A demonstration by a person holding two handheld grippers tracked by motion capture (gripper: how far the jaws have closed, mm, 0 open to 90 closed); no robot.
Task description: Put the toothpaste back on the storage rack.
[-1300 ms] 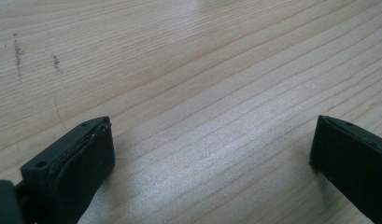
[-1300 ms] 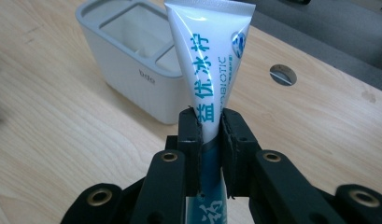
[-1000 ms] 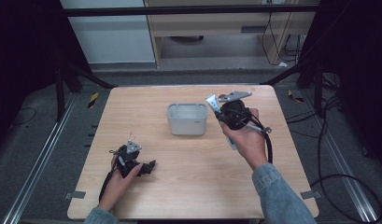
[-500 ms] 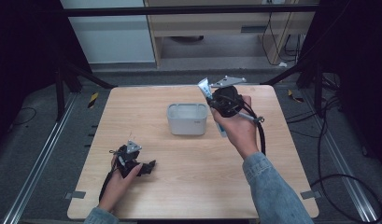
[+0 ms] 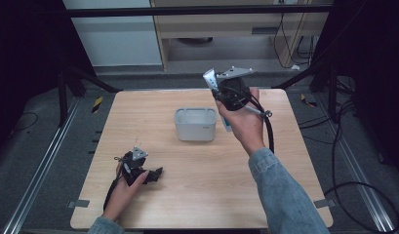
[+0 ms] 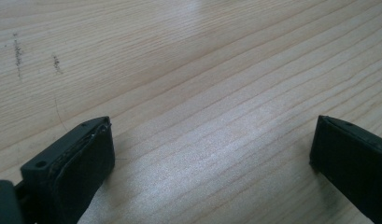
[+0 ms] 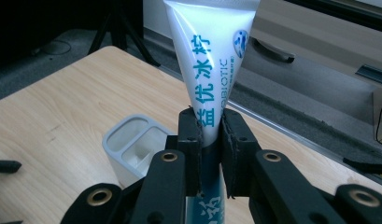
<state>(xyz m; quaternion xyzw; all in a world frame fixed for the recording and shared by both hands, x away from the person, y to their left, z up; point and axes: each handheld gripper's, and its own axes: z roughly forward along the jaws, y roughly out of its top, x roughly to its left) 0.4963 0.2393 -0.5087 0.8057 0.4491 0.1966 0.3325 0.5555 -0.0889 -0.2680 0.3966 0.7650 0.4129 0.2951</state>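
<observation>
Tube [image 7: 212, 70], white, blue lettering, crimped end up

The table [image 5: 197, 200] lies bare across its middle and near edge, giving open passage; the grey holder [image 5: 195, 124] stands alone toward twelve o'clock of centre; the right gripper [image 5: 220, 92], clamped on a toothpaste tube [image 5: 210, 78], hangs at its two o'clock, above the rim; the left gripper [image 5: 155, 174], jaws apart, rests at seven o'clock, well apart from it.
</observation>
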